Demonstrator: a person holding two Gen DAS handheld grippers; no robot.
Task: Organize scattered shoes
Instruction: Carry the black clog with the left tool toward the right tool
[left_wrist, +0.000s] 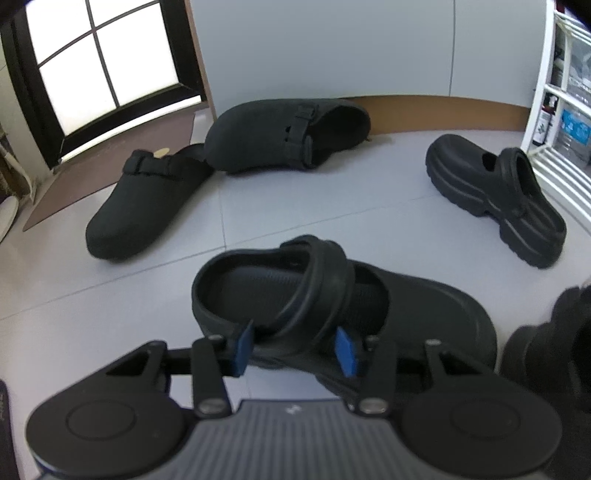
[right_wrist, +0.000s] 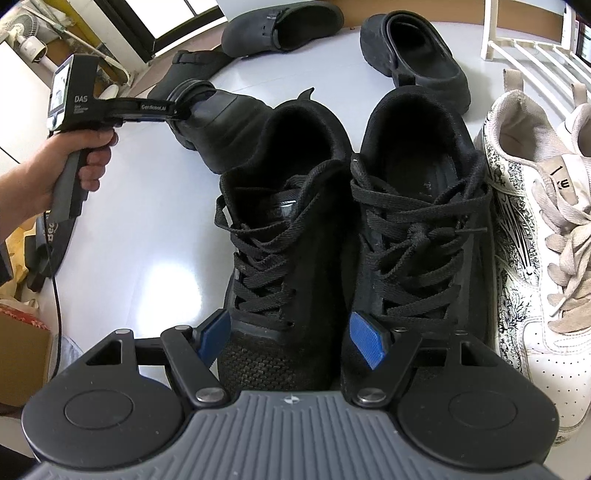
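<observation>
Left tongs (left_wrist: 293, 345) grip rubber clog (left_wrist: 343, 306) by side wall: light, flexible, smooth. Right tongs (right_wrist: 290, 338) open around black sneaker (right_wrist: 280, 236) toe, no grip.

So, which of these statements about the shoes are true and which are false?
1. The left gripper holds a black clog. True.
2. Two black laced sneakers stand side by side. True.
3. The white sneaker stands left of the black pair. False: in the right wrist view it stands on their right.
4. The rack is black. False: it is white.
5. A second clog lies on the floor near the rack. True.
</observation>
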